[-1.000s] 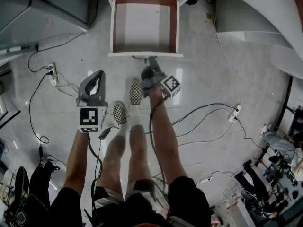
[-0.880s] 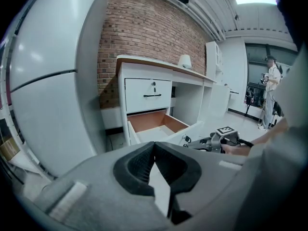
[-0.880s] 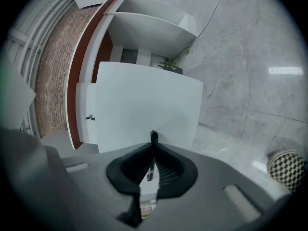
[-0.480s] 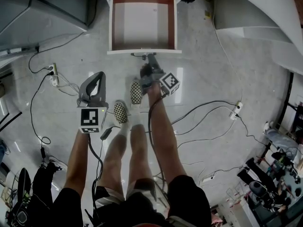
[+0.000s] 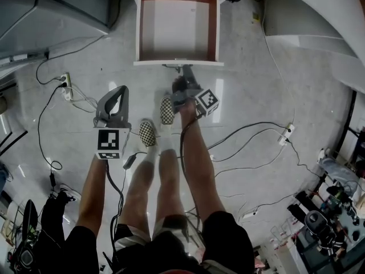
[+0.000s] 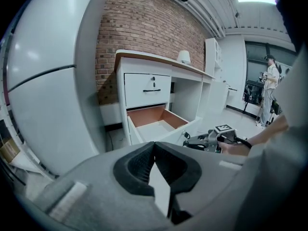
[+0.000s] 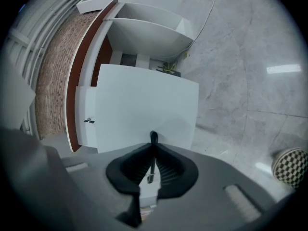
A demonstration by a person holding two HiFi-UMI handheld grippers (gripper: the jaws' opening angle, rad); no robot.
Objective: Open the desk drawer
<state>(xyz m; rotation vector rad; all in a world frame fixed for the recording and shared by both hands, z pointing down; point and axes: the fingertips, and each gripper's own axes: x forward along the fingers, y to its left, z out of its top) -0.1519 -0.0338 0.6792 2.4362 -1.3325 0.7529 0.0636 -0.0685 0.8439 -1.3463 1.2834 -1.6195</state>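
Observation:
The white desk drawer [image 5: 178, 63] is pulled out over the floor, and its red-brown inside is empty. My right gripper [image 5: 183, 73] is at the middle of the drawer's front, shut on the thin dark handle [image 7: 153, 137]. In the right gripper view the handle runs between the black pads, in front of the white drawer front [image 7: 144, 102]. The left gripper [image 5: 118, 91] hangs over the floor to the left of the drawer, shut with nothing in it. In the left gripper view, the open drawer [image 6: 155, 127] and the right gripper [image 6: 196, 139] lie ahead.
A shut upper drawer with a black handle [image 6: 152, 90] sits above the open one. Cables [image 5: 251, 133] and power strips [image 5: 66, 88] trail over the tiled floor. The person's checkered shoes [image 5: 165, 110] stand just behind the drawer. A grey cabinet [image 5: 51, 4] stands at the left.

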